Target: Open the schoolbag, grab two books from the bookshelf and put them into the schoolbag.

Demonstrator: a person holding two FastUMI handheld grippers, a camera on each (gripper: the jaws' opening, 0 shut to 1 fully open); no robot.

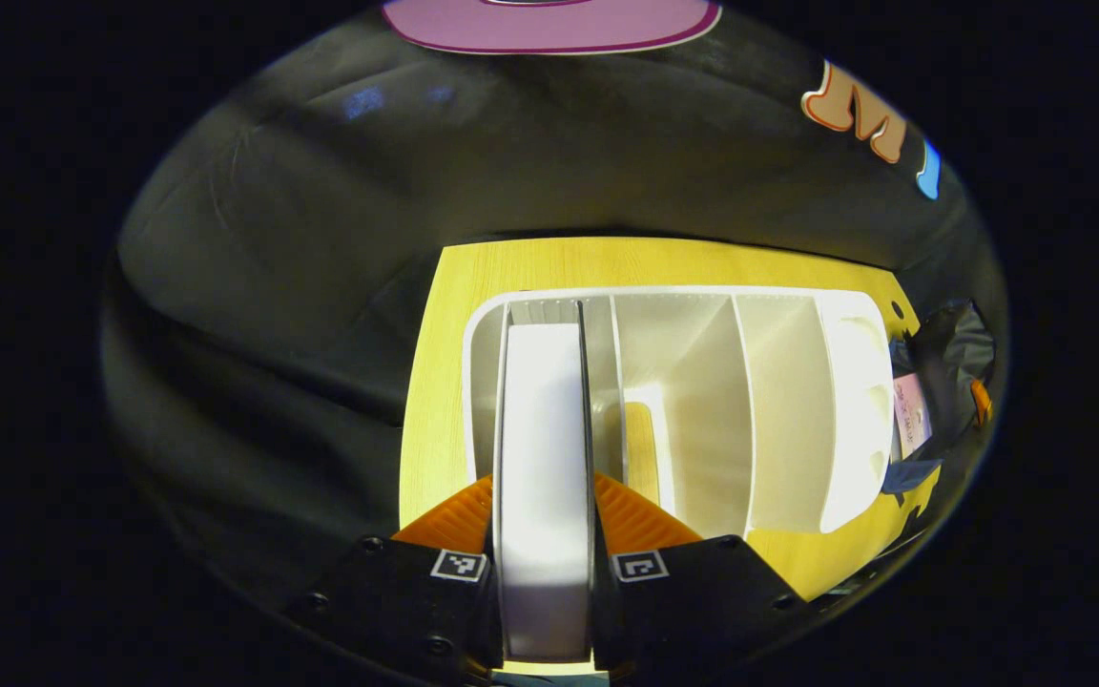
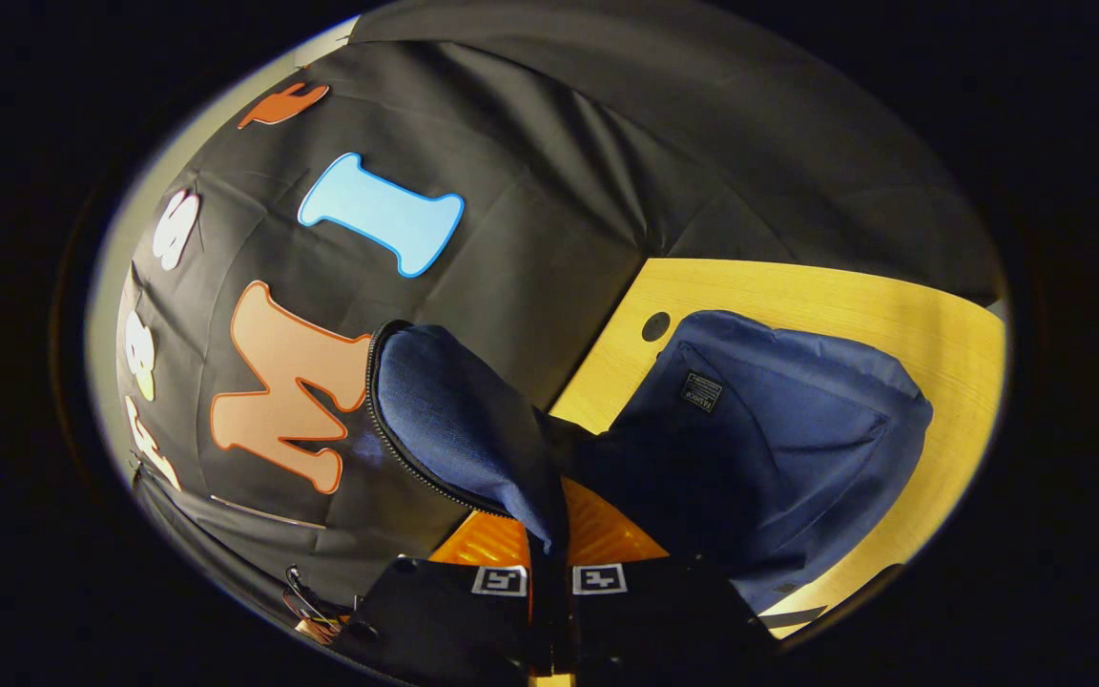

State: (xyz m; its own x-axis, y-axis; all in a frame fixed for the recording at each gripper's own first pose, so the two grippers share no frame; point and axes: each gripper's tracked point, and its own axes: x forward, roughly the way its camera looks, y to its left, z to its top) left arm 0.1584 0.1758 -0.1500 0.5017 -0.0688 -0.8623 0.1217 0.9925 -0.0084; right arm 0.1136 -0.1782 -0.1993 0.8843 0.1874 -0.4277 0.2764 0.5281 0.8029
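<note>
Book point(image 1: 543, 448): upright in the leftmost slot of the white bookshelf point(image 1: 778, 410), clamped between the left gripper point(image 1: 544, 520) fingers.
Schoolbag point(image 2: 778, 448): on the yellow table point(image 2: 931, 315), its zippered flap point(image 2: 454, 420) pinched and lifted by the right gripper point(image 2: 548, 534).

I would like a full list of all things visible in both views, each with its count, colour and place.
book: one, white page edges with dark covers, held upright between the left tongs, at the leftmost slot of the bookshelf.
bookshelf: one, white, with upright dividers, on the table.
table: one, yellow wood, under the bookshelf and the schoolbag.
schoolbag: one, dark blue, lying on the table; in the left gripper view it shows beyond the bookshelf's right end.
flap: one, dark blue with a zip edge, lifted up by the right tongs.
left tongs: one, closed on the book.
right tongs: one, closed on the flap.
</note>
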